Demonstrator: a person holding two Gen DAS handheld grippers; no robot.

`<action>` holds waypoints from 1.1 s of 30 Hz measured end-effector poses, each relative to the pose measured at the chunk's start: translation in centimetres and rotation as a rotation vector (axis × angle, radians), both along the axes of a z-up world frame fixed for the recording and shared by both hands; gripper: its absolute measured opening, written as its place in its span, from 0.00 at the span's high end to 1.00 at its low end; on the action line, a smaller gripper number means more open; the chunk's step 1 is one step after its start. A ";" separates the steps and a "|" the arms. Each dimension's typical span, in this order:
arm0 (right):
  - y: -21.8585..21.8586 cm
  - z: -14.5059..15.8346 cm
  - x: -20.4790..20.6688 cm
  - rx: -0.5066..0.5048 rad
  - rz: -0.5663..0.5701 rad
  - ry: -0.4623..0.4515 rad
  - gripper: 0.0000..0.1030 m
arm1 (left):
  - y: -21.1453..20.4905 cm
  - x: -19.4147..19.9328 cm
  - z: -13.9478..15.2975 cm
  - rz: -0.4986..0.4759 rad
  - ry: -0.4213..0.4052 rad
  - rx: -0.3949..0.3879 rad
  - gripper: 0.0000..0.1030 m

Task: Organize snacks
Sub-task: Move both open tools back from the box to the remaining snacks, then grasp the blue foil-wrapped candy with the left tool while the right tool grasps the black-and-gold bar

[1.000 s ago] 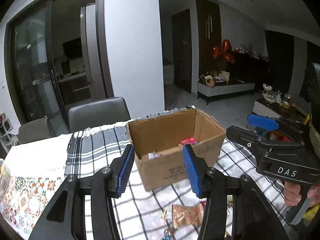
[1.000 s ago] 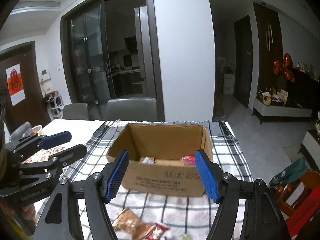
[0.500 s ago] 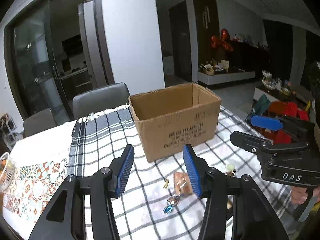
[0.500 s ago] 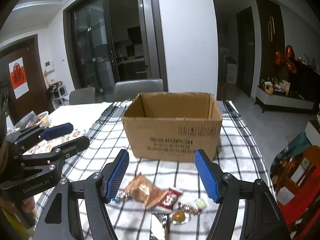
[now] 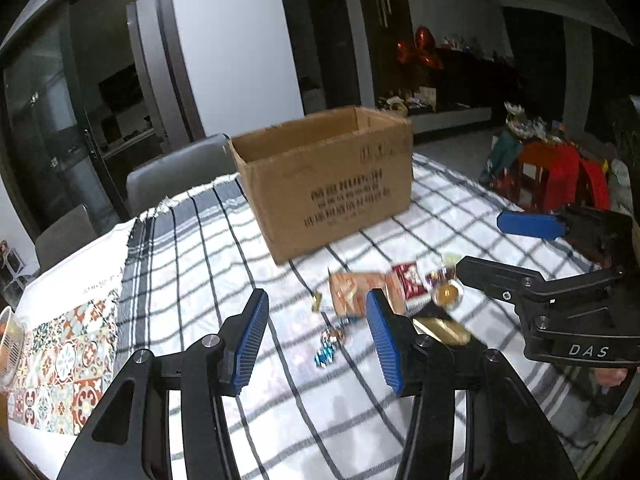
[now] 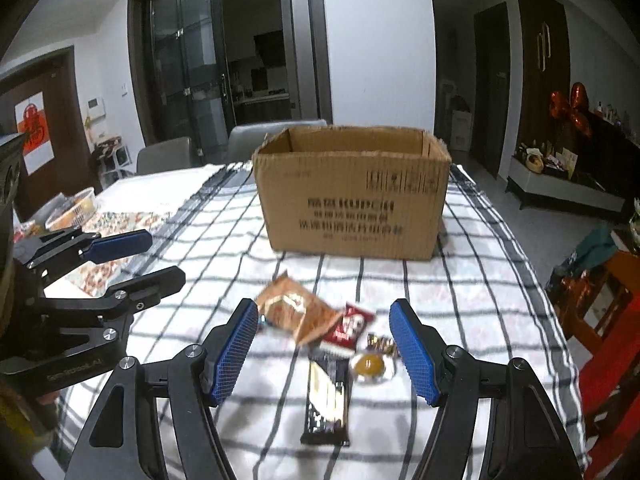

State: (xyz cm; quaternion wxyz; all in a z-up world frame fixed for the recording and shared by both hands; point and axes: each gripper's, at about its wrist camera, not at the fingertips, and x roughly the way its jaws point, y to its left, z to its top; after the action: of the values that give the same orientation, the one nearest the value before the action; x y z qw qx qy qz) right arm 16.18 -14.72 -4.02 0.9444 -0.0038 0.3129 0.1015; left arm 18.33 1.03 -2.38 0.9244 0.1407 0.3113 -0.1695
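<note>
An open cardboard box (image 6: pixel 354 196) stands on the checked tablecloth (image 6: pixel 472 296); it also shows in the left wrist view (image 5: pixel 332 188). In front of it lie loose snacks: an orange-brown packet (image 6: pixel 298 312), a red packet (image 6: pixel 350 326), a round yellow sweet (image 6: pixel 372 366) and a long dark bar (image 6: pixel 326 400). My right gripper (image 6: pixel 324 354) is open and empty, low over these snacks. My left gripper (image 5: pixel 316 338) is open and empty, above small foil sweets (image 5: pixel 330 344), with the orange-brown packet (image 5: pixel 352 292) just beyond.
Grey chairs (image 6: pixel 164 154) stand at the far side of the table. A patterned mat (image 5: pixel 60 356) and a bowl (image 6: pixel 72 210) lie at the left. Red stools (image 5: pixel 560 176) stand on the floor at the right.
Both grippers have dropped lower and pulled back from the box. The box's inside is hidden now, and the loose snacks on the cloth have come into view between the fingers.
</note>
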 end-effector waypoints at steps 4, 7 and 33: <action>0.4 -1.9 -0.5 -0.018 0.004 0.035 0.33 | 0.1 -0.2 -1.9 -0.018 0.040 0.016 0.52; 0.4 -3.1 -0.7 -0.003 -0.008 0.064 0.33 | 0.1 0.0 -3.1 -0.026 0.067 0.028 0.52; 0.1 -9.1 1.9 0.019 -0.034 0.211 0.46 | -1.2 4.8 -9.3 -0.081 0.167 0.057 0.61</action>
State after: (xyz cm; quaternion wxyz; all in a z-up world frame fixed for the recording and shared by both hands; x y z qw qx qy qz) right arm 18.05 -14.60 -13.08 0.9078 0.0211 0.4096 0.0881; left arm 23.13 -0.21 -11.69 0.8832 0.1649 0.3860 -0.2091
